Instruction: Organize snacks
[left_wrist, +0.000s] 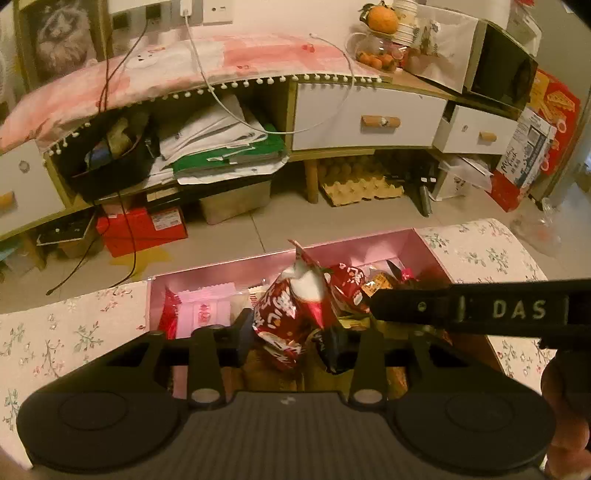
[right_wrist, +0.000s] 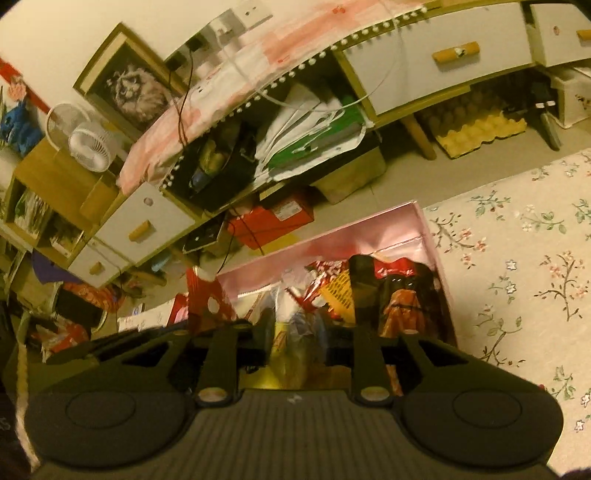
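Observation:
A pink box (left_wrist: 229, 269) full of snack packets stands on a floral cloth (left_wrist: 66, 332). My left gripper (left_wrist: 291, 339) is shut on a red and white snack bag (left_wrist: 295, 302) that stands up over the box. The right gripper's black body, marked DAS (left_wrist: 517, 310), crosses in from the right. In the right wrist view my right gripper (right_wrist: 299, 332) is low over the pink box (right_wrist: 424, 229) and closed on a clear wrapped yellow snack (right_wrist: 288, 339), among red packets (right_wrist: 332, 288). A pink wafer packet (left_wrist: 205, 310) lies at the box's left.
A low cabinet (left_wrist: 365, 114) with white drawers and an open shelf of papers stands behind the box across a tiled floor. A red box (left_wrist: 144, 229), an egg tray (left_wrist: 362, 184) and cables lie under it. The floral cloth (right_wrist: 517, 258) spreads to the right.

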